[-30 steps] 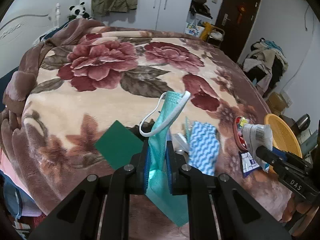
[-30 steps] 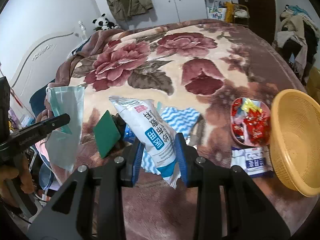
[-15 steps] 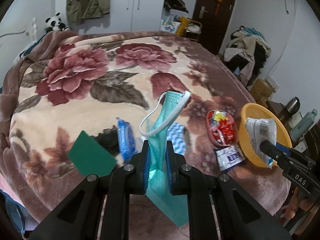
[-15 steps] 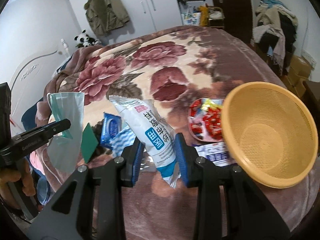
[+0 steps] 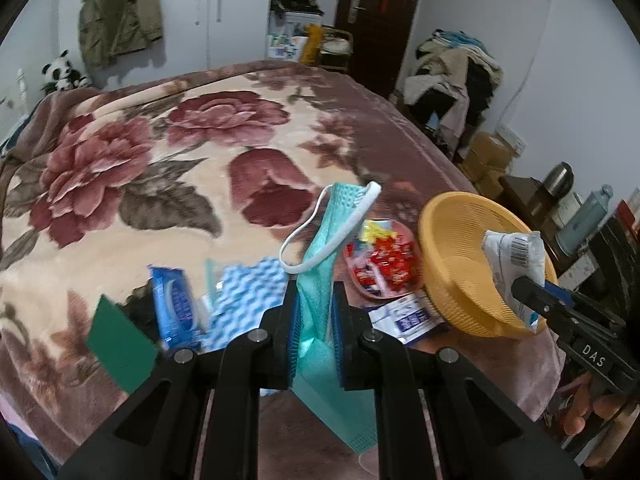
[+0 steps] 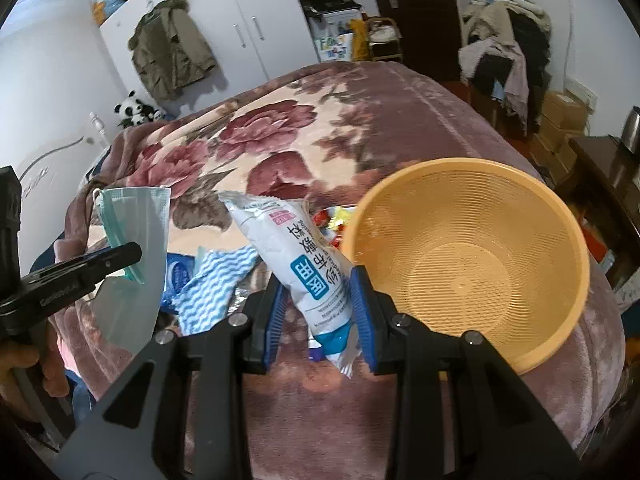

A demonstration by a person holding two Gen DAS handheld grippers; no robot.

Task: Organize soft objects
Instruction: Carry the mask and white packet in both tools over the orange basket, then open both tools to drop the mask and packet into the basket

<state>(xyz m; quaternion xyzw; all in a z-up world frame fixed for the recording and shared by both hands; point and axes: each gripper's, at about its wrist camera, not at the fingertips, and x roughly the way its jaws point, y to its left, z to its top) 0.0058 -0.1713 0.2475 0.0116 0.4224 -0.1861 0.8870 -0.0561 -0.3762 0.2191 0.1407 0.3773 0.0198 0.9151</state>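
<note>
My left gripper (image 5: pixel 313 304) is shut on a teal face mask (image 5: pixel 326 248) that hangs above the floral blanket, its white ear loop sticking up. My right gripper (image 6: pixel 320 300) is shut on a white and blue soft packet (image 6: pixel 298 256), held just left of the orange basket (image 6: pixel 500 216). In the left wrist view the packet (image 5: pixel 514 258) hovers over the basket (image 5: pixel 452 264) at the right. In the right wrist view the mask (image 6: pixel 136 240) hangs at the left, pinched by the other gripper.
On the blanket lie a blue-white wavy cloth (image 5: pixel 244 292), a blue wipes pack (image 5: pixel 176 304), a green card (image 5: pixel 120 344), a pink dish of red sweets (image 5: pixel 384 260) and a small white-blue sachet (image 5: pixel 404 314). The bed edge is close below.
Both grippers have carried their loads to the right across the bed. The orange basket now fills the right of the right wrist view, and the packet sits over it.
</note>
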